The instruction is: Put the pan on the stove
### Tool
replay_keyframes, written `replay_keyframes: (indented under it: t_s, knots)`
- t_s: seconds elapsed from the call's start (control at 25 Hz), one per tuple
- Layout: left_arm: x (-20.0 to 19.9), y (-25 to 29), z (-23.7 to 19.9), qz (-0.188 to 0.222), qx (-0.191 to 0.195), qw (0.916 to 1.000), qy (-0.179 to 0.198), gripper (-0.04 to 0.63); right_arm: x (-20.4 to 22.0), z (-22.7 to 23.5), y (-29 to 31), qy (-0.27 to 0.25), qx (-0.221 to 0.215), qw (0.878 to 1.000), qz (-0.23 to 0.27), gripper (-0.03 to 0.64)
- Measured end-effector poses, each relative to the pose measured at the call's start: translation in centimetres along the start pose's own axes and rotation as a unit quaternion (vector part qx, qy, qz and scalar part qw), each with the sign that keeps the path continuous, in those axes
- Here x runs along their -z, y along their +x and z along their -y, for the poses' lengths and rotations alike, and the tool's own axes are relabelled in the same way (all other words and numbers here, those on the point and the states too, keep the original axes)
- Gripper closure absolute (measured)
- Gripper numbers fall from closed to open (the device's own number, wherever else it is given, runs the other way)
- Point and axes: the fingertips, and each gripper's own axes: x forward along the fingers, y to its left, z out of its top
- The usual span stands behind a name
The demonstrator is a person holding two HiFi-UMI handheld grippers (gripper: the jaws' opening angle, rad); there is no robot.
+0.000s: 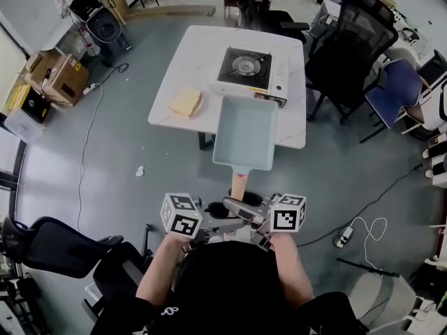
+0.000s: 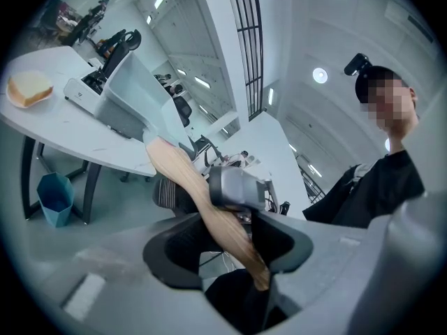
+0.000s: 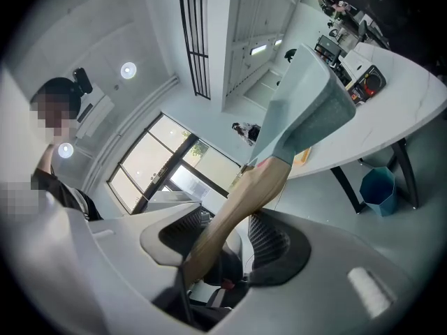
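Note:
A pale blue rectangular pan (image 1: 244, 131) with a wooden handle (image 1: 238, 185) hangs tilted over the near edge of the white table (image 1: 188, 54). Its far end is close to the portable gas stove (image 1: 248, 67) on the table. My left gripper (image 1: 220, 211) and right gripper (image 1: 255, 218) meet from either side at the handle's near end, both shut on it. In the left gripper view the handle (image 2: 202, 194) runs between the jaws of the left gripper (image 2: 230, 246) up to the pan (image 2: 136, 96). The right gripper view shows the right gripper (image 3: 220, 246) on the handle (image 3: 244, 208) under the pan (image 3: 304, 117).
A slice of bread on a plate (image 1: 186, 102) lies on the table's left part. Black office chairs (image 1: 349, 47) stand behind and right of the table, another (image 1: 56, 246) at the lower left. A blue bin (image 2: 56, 197) sits under the table. Cables run across the floor.

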Motion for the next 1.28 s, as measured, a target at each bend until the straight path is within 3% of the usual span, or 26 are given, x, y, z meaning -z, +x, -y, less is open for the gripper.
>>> replay_keyframes:
  t_s: [0.76,1.28]
  knots:
    - [-5.8,1.6,-5.0,-0.010,-0.010,0.9999,0.000,0.390,-6.4,4.6,0.7,0.002,-0.005,1.000,0.007,0.402]
    - [-14.1,-0.4,-12.8,-0.015,-0.011,0.9998,-0.006,0.390,-14.8,10.6,5.7,0.010,-0.004,1.000,0.009,0.402]
